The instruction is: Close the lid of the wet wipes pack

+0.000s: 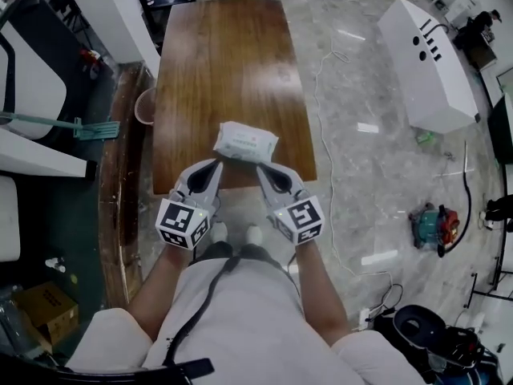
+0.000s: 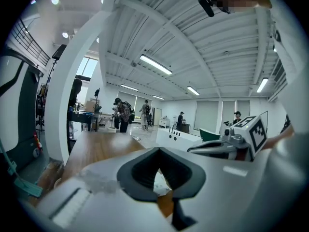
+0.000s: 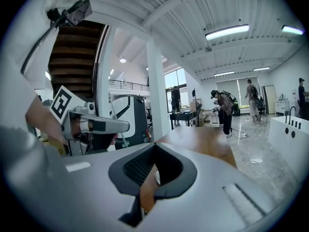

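The wet wipes pack (image 1: 245,143), white with green print, lies flat near the front edge of the wooden table (image 1: 224,54). No raised flap shows on it from the head view. My left gripper (image 1: 217,164) hovers just short of the pack's near left corner, its jaws closed tip to tip with nothing between them. My right gripper (image 1: 261,168) is at the near right corner, also shut and empty. In the left gripper view the left gripper (image 2: 158,150) has its tips meeting, and a bit of the white pack (image 2: 161,183) shows through the gap below. In the right gripper view the right gripper (image 3: 154,145) is closed too.
A pink bucket (image 1: 145,107) and a mop (image 1: 80,127) sit left of the table. On the floor to the right are a white cabinet (image 1: 425,62), a loose cable (image 1: 321,135) and a red and teal machine (image 1: 433,224). Several people stand far off (image 2: 123,115).
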Demonstrator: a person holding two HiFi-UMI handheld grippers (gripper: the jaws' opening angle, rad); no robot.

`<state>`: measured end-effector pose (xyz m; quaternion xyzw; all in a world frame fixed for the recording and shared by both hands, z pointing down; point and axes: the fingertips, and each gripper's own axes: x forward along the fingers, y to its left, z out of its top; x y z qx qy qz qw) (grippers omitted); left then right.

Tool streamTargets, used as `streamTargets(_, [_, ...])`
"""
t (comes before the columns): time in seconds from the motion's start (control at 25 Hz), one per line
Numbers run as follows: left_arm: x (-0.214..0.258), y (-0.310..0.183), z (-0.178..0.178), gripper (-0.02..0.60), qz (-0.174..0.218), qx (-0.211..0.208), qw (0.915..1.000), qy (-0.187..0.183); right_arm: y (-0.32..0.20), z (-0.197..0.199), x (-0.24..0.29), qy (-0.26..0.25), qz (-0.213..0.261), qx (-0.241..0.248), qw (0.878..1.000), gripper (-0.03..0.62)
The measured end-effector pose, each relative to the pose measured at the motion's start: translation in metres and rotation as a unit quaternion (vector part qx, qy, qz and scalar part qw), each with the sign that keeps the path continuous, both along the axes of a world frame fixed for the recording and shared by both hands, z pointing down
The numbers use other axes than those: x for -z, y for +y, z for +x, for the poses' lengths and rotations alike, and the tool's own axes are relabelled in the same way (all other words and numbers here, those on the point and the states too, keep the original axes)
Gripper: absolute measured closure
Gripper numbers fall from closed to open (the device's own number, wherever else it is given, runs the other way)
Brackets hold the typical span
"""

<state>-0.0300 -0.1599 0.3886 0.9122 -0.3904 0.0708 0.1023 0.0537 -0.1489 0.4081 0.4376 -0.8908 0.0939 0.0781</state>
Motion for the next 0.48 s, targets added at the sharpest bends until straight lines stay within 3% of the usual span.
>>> streamTargets(0.48, [0.026, 0.022, 0.003, 0.578, 0.011, -0.019, 0.9998, 0.002, 0.041, 0.002, 0.035, -0.044, 0.022, -0.021, 0.999, 0.585])
